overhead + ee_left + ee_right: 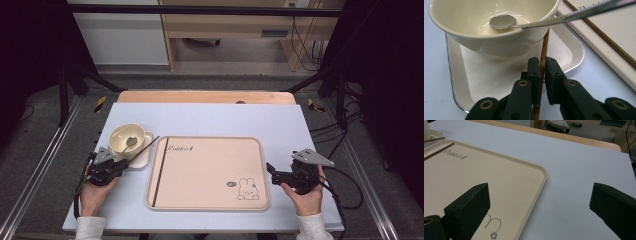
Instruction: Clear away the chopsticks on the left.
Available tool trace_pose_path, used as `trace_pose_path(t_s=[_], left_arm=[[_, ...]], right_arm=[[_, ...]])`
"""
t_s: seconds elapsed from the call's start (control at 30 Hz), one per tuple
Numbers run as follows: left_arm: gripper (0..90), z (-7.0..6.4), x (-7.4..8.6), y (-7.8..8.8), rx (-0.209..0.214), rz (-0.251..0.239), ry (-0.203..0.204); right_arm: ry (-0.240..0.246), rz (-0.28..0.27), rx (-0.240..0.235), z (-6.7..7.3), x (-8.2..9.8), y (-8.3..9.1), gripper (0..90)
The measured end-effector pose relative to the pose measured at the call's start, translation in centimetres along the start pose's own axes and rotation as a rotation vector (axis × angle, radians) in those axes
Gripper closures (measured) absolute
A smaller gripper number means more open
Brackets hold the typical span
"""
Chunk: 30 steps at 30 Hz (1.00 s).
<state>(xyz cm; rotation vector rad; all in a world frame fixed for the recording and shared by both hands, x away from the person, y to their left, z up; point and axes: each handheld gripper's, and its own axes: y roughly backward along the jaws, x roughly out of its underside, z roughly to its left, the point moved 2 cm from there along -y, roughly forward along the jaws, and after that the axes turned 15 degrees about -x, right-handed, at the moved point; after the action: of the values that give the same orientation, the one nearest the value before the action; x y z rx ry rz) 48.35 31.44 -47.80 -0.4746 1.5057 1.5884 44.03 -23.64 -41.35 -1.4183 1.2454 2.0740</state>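
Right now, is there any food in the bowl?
Empty. The bowl holds just a spoon; its shiny cream inside is bare, seen in the left gripper view.

chopstick | thin brown wood | slanted across plate, beside bowl

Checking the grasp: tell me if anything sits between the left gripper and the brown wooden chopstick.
Nothing visible does. The left gripper is already shut on the thin brown wooden chopstick, beside the cream ceramic bowl.

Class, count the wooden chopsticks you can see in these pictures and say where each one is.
2. One chopstick is pinched between the left gripper's fingers, beside the bowl. The other lies along the tray's left edge. None looks hidden.
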Motion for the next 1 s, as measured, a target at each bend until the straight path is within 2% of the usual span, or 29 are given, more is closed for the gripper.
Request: trace_pose_path(t_s=[0.23,0.43,0.6,1.0], left_arm=[[85.0,-0.4,-0.1,0.2,0.023,-0.002,0.0],[85.0,-0.7,-0.1,0.4,0.041,-0.004,0.016],[85.1,-0.9,-0.2,0.7,0.042,-0.003,0.02],[85.1,-2.1,-0.7,2.1,0.021,-0.045,0.027]], right_arm=[[-0.002,-0.005,0.0,0.0,0.0,0.1,3.3],[-0.001,-0.005,0.001,0.0,0.0,0.1,3.3],[-0.002,-0.005,-0.002,0.0,0.0,0.2,3.2],[-0.003,-0.009,0.0,-0.1,-0.1,0.3,3.1]])
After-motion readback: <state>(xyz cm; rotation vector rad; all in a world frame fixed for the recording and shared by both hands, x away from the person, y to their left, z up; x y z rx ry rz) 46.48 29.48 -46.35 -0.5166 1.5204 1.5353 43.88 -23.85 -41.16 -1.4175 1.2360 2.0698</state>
